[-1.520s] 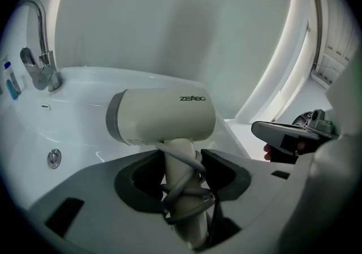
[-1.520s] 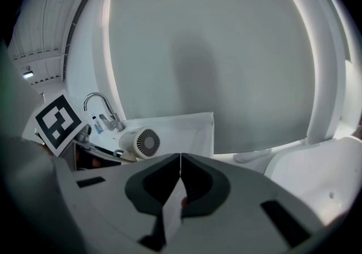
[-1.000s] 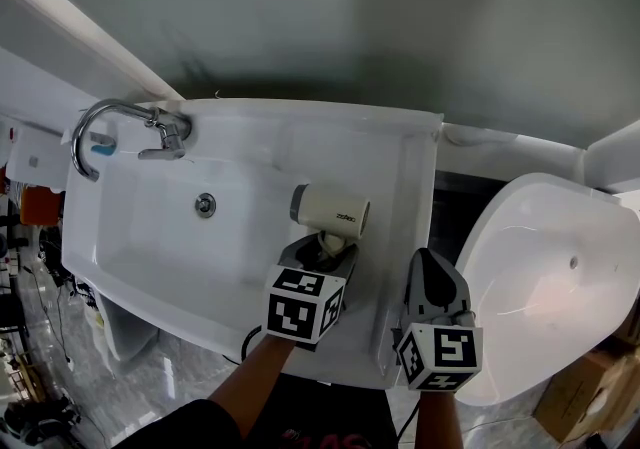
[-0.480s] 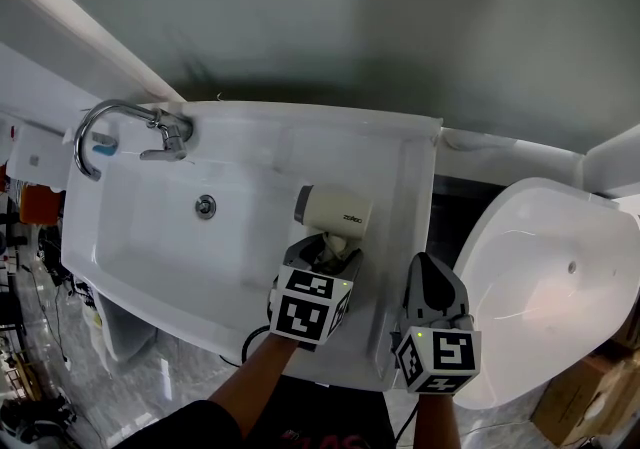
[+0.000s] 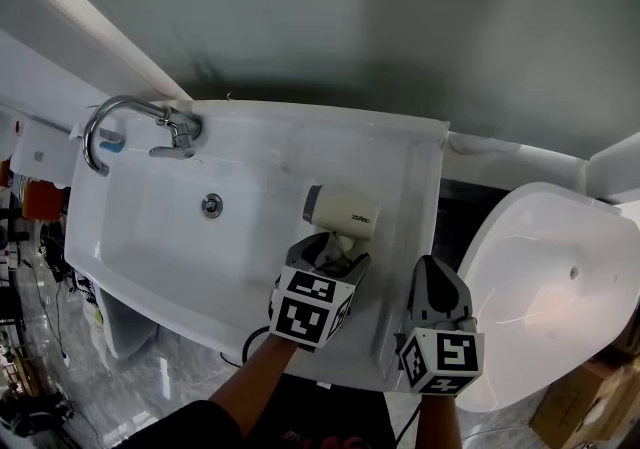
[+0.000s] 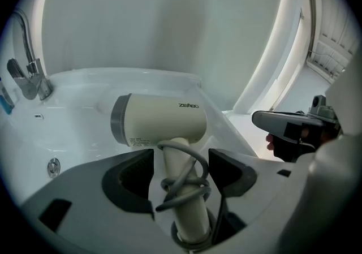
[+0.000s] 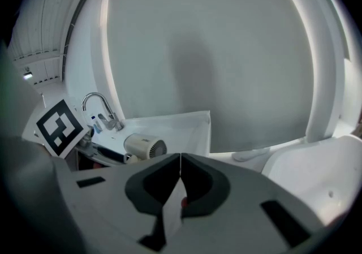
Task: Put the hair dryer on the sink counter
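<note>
Left gripper [image 5: 327, 254]: jaws have just been opening and now stand wide. The hair dryer [image 5: 342, 212] handle is between them, with a gap on each side, so the pads aren't pressing it. The left gripper view shows the same: handle upright between the jaws and a grey cord [image 6: 184, 176] looped round it.

The hair dryer lies on the flat part of the sink counter [image 5: 405, 187], at about 3 o'clock from the drain [image 5: 212, 204]. The cream body lies crosswise with its grey end toward 9 o'clock. The handle points to 6 o'clock, toward the person.

Right gripper [image 5: 433, 265]: jaws closed tip to tip, nothing between them. It's at 3 o'clock of the left one, near the counter's right edge and apart from the dryer.

The faucet [image 5: 130, 119] is at 10 o'clock of the basin [image 5: 140, 237]. A white rounded fixture [image 5: 560, 277] sits at 3 o'clock of the sink.
</note>
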### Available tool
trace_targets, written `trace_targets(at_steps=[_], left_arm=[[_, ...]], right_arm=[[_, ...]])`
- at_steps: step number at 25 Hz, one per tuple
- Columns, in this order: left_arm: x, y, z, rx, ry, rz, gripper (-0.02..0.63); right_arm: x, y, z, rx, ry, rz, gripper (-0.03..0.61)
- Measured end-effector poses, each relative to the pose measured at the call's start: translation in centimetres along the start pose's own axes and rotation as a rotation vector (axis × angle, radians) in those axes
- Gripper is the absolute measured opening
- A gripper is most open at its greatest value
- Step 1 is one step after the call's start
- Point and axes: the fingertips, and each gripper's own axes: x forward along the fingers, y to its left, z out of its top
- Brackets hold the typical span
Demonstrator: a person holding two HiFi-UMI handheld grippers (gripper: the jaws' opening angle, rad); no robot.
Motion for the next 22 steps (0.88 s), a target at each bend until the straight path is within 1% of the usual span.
trace_targets(at_steps=[3,6,9,14,18,19,21,22], left_arm=[[-0.8,-0.1,-0.1,0.013,-0.017,-0.005,0.285],[-2.0,-0.1,0.3,0.006,-0.058,0.000,0.285],[-3.6,-0.3,1.0,0.023,-0.096,0.003,0.285],[-6.6,-0.7,2.6,0.033,-0.181,0.002,0.284],[-9.3,-0.8,3.2,0.046,-0.249,0.020,0.281],[-10.1,-0.7,3.5,0.047,-0.271,0.032,0.268],[-11.9,-0.6,4.0,0.054,-0.317,0.060,0.218],[-12.7,-0.6,4.4,0.063,-0.338,0.071,0.204]], right_arm=[[-0.1,0.3,0.3,0.000,-0.009,0.006,0.021],[-0.4,0.9,0.7,-0.008,-0.024,0.016,0.021],[-1.2,1.5,1.3,-0.019,-0.042,0.018,0.021],[-2.7,2.7,2.6,-0.026,-0.076,0.011,0.021],[-4.3,4.0,4.0,-0.037,-0.113,0.020,0.021],[-4.7,4.3,4.4,-0.043,-0.124,0.020,0.021],[-5.6,5.0,5.3,-0.055,-0.147,0.020,0.021],[-6.0,5.4,5.7,-0.059,-0.160,0.022,0.021]])
